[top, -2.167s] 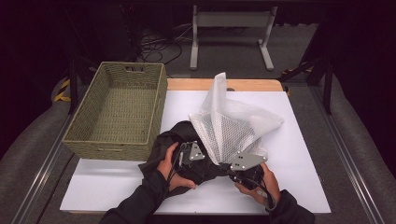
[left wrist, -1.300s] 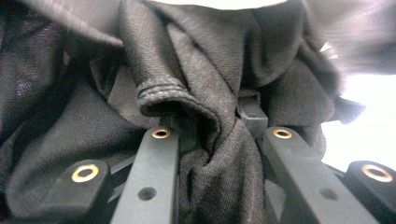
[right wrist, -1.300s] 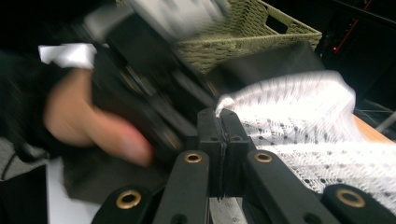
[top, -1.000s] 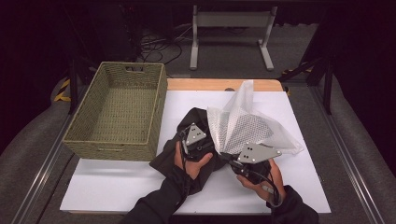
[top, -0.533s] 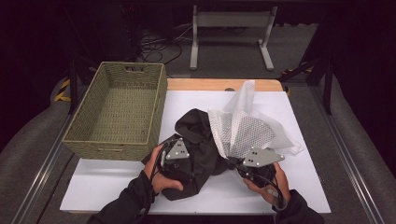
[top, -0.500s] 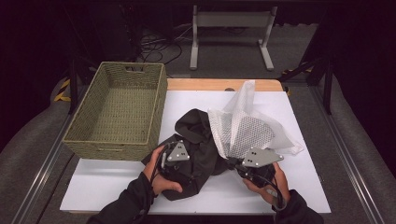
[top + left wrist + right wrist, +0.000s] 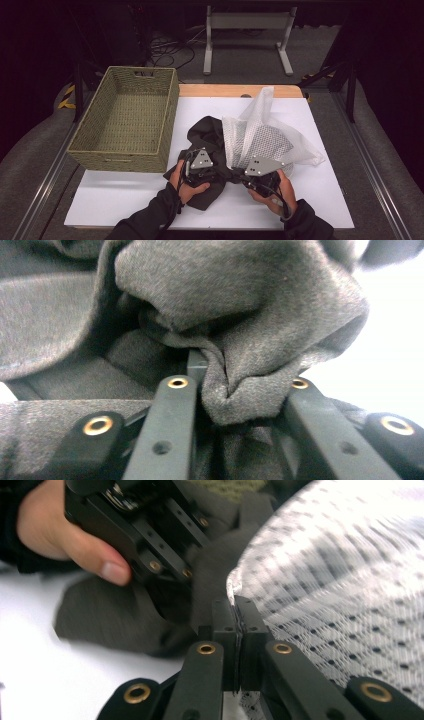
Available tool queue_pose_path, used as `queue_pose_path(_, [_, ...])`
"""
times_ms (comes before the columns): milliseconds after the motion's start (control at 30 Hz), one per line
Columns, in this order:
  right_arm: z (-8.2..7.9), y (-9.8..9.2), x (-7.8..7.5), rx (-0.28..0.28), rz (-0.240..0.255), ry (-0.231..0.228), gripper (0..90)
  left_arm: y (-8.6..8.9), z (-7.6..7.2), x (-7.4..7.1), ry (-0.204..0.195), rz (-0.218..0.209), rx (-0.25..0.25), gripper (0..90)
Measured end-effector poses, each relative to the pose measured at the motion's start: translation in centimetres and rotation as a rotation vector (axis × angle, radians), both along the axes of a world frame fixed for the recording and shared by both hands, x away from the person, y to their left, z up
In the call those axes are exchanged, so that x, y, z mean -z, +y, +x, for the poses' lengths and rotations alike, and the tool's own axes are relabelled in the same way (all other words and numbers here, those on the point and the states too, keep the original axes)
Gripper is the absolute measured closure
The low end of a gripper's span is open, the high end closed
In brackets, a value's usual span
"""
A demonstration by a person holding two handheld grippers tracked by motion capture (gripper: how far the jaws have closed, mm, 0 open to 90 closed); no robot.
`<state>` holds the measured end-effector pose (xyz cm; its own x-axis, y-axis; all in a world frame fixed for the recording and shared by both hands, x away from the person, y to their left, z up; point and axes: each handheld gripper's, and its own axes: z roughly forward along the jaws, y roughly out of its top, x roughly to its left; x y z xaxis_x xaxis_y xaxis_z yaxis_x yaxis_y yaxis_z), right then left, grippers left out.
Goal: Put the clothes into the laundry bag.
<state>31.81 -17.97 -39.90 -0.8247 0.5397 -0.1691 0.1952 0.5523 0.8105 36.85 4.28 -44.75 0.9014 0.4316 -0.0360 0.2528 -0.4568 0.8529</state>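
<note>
Dark cloth (image 7: 207, 137) bunched in left gripper (image 7: 240, 390), jaws just closing; right gripper (image 7: 239, 625) at 3 o'clock clamped on mesh bag (image 7: 260, 137).

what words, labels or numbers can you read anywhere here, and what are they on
None: no readable text in any view.
Woven basket: plain weave, no label.
White mesh bag: dot pattern, no print.
Dark garment: plain fabric, no tag visible.
Left gripper and right gripper: grey plates bear holes, no markings.
Yellow and black striped marks on the floor: a hazard pattern, no words.
</note>
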Motion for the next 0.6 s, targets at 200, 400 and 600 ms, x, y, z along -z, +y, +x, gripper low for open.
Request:
queue_pose_path(200, [0.6, 2.9, -3.0, -0.053, 0.069, -0.015, 89.2, 3.3, -1.9, -3.9, -0.052, -0.142, -0.021, 80.1])
queue_pose_path(400, [-0.4, 5.9, -7.3, -0.136, 0.081, -0.056, 89.2, 5.5, -4.7, -6.7, -0.12, -0.188, -0.068, 79.9])
queue_pose_path(600, [-2.0, 4.9, -8.2, -0.158, 0.102, -0.054, 89.3, 1.7, -4.0, -4.9, -0.08, -0.161, -0.029, 79.5])
